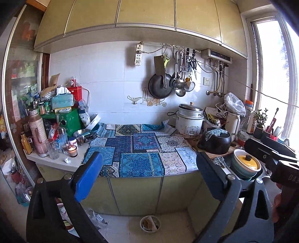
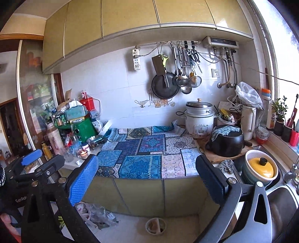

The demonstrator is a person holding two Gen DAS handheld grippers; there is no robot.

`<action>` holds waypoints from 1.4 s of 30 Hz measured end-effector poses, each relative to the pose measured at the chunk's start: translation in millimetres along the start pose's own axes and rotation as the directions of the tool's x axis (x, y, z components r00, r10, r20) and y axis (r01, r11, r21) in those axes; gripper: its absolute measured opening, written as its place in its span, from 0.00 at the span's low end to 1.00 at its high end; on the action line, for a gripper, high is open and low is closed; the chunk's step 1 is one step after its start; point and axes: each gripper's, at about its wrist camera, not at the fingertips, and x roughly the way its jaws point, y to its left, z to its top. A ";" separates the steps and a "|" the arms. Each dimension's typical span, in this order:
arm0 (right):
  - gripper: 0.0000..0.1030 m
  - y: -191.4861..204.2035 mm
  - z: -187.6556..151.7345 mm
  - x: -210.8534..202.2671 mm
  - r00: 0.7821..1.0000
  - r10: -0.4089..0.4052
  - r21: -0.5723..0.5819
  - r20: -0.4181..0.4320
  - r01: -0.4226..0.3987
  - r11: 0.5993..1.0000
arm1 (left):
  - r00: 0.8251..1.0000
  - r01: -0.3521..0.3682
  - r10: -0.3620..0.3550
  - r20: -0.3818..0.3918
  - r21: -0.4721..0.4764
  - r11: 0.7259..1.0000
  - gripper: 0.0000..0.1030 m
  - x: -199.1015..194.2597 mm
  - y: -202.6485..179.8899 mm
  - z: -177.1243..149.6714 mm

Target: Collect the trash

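Kitchen counter (image 1: 78,164) under yellow wall cabinets (image 1: 145,13), seen from both wrist views. A blue patchwork cloth (image 1: 140,149) covers the counter's middle. Left gripper (image 1: 147,174) and right gripper (image 2: 147,176) both hang in front of the counter edge, fingers spread wide, nothing between them. A crumpled white paper scrap (image 1: 67,160) lies on the bare counter left of the cloth, just beside a lit candle glass (image 1: 72,151), ahead-left of the left gripper. On the floor below, a small round bin (image 1: 150,223) holds paper scraps; plastic wrappers (image 2: 97,215) lie to its left. A sink basin (image 2: 280,201) at right holds a yellow-lidded pot (image 2: 260,167).
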 end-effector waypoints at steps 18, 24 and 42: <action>1.00 -7.2 -4.0 -19.4 1.000 -0.004 0.004 -0.003 0.004 1.000 | 1.000 -0.011 0.011 -0.001 0.033 0.999 0.97 -8.1 -25.8 -5.3; 1.00 -10.0 -1.3 -22.1 1.000 -0.005 -0.003 0.001 0.005 1.000 | 1.000 -0.010 0.010 0.001 0.025 1.000 0.98 -8.7 -27.5 -4.2; 1.00 -10.2 4.9 -24.4 1.000 -0.008 -0.016 0.003 0.008 1.000 | 1.000 0.001 -0.001 -0.001 -0.009 1.000 1.00 -4.1 -24.3 -1.0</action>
